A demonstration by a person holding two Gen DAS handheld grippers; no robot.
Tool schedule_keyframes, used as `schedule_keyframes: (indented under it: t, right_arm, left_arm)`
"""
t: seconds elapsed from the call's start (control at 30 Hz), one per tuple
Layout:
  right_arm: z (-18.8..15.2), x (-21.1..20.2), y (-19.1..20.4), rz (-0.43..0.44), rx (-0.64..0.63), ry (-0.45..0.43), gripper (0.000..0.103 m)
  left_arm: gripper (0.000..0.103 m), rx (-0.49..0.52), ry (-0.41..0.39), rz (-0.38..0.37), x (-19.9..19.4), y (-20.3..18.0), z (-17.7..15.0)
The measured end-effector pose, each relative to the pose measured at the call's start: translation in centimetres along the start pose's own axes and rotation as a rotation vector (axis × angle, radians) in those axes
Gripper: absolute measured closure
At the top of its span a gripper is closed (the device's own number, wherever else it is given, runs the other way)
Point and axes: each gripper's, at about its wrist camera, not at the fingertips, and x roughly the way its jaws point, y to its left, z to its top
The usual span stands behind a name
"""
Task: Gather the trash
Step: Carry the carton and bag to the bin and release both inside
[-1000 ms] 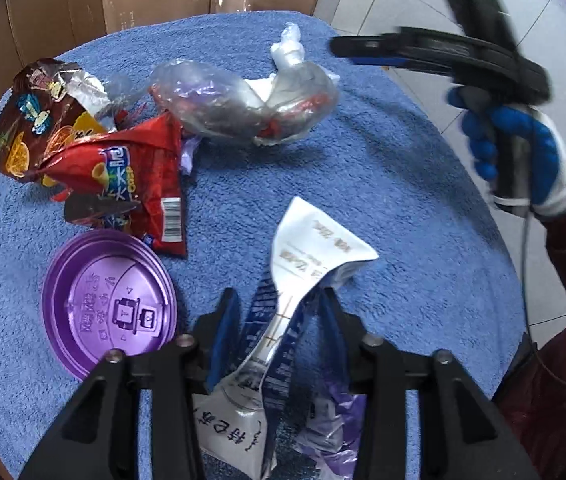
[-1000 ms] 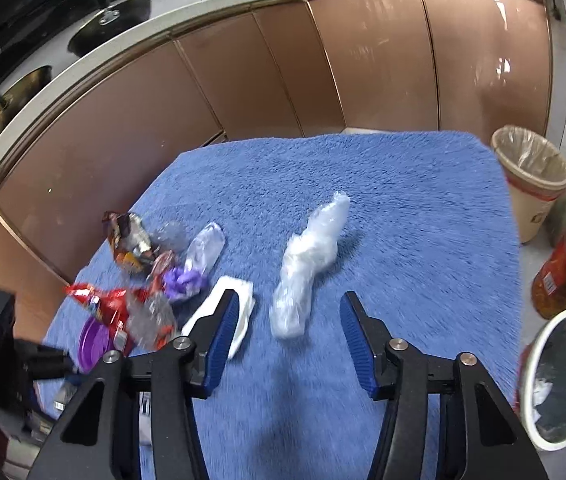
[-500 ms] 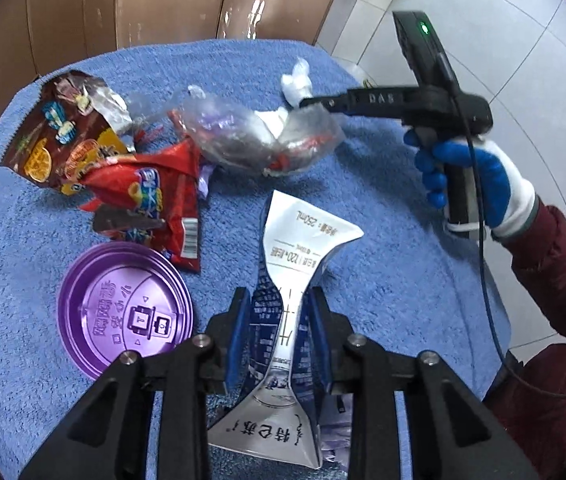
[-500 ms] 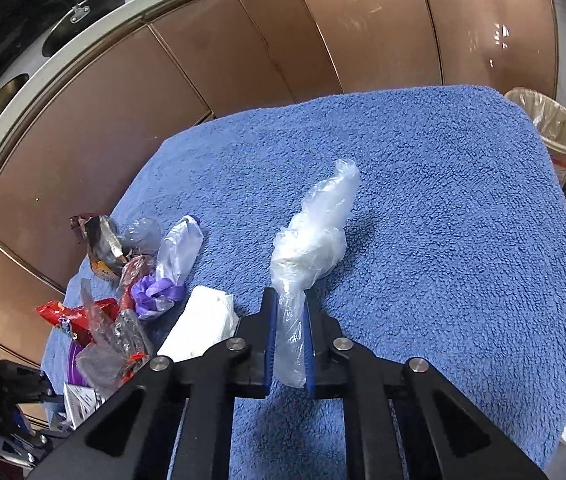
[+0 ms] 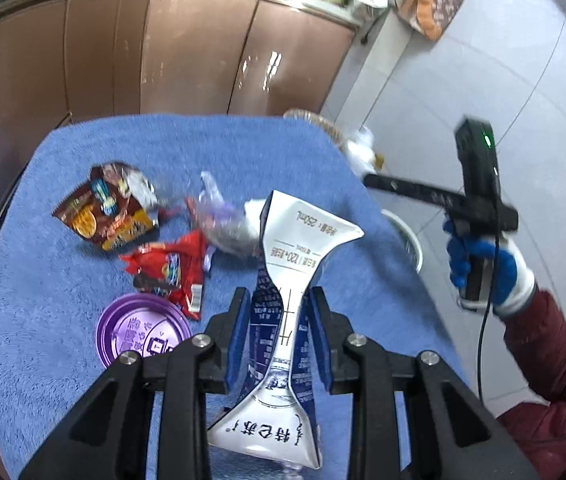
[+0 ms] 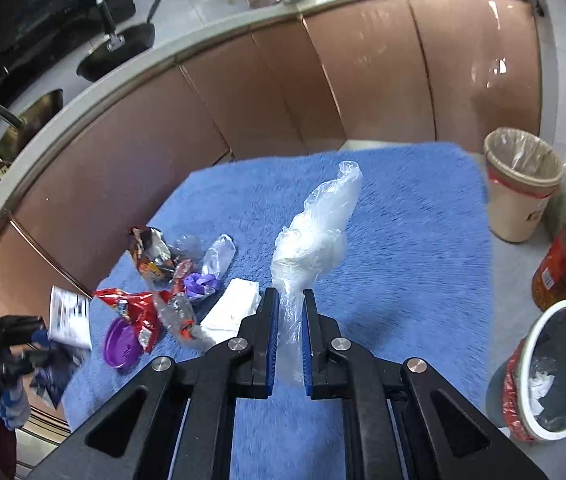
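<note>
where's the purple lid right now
The purple lid lies on the blue towel, lower left in the left wrist view, just below the red snack wrapper.

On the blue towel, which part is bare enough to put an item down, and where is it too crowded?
Free: the blue towel right of the clear plastic bag, up to the edge by the beige lined bin, and the far strip by the cabinets. Crowded: the left near corner, with the purple round lid, red snack wrapper, brown foil packet and white tissue.

Your milk carton (image 5: pixel 283 312) runs off the near edge; the far-right bin (image 5: pixel 315 120) is blurred, mostly hidden.
</note>
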Motion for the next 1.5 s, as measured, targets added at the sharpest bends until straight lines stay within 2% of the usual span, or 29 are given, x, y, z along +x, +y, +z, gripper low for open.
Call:
schedule_keyframes:
  t: [0.23, 0.33, 0.5, 0.67, 0.87, 1.13, 1.3, 1.5]
  right_arm:
    - [-1.1, -6.1, -3.4, -0.057, 0.030, -0.059, 0.093]
    - [-1.9, -8.4, -5.5, -0.096, 0.051, -0.078, 0.093]
    - [-3.4, -11.9, -10.2, -0.155, 0.114, -0.104, 0.093]
    - [-5.3, -13.7, -15.4, -0.207, 0.188, -0.106, 0.093]
    - [-7.3, -13.8, -20.4, -0.263, 0.264, -0.095, 0.093]
    - [-9.7, -10.8, -26.6, -0.320, 0.363, -0.034, 0.093]
    - [-10.3, -8.7, -29.3, -0.385, 0.375, 0.015, 0.093]
    - [-10.6, -7.0, -31.9, -0.457, 0.368, 0.056, 0.090]
  left_arm:
    - [0.075, 0.003, -0.043, -0.044, -0.3, -4.6, 2.3]
    - [0.075, 0.003, -0.044, -0.078, 0.9, -4.9, 3.9]
    - [0.075, 0.000, -0.017, -0.150, 5.3, -4.0, 7.6]
    - [0.075, 0.021, 0.045, -0.212, 10.7, -9.2, 10.0]
    - [0.075, 0.027, 0.120, -0.276, 18.2, -15.1, 12.9]
    - [0.075, 0.001, 0.234, -0.316, 29.9, -21.2, 15.7]
    - [0.075, -0.025, 0.304, -0.317, 36.9, -23.0, 16.2]
    - [0.074, -0.060, 0.346, -0.294, 42.6, -23.9, 15.9]
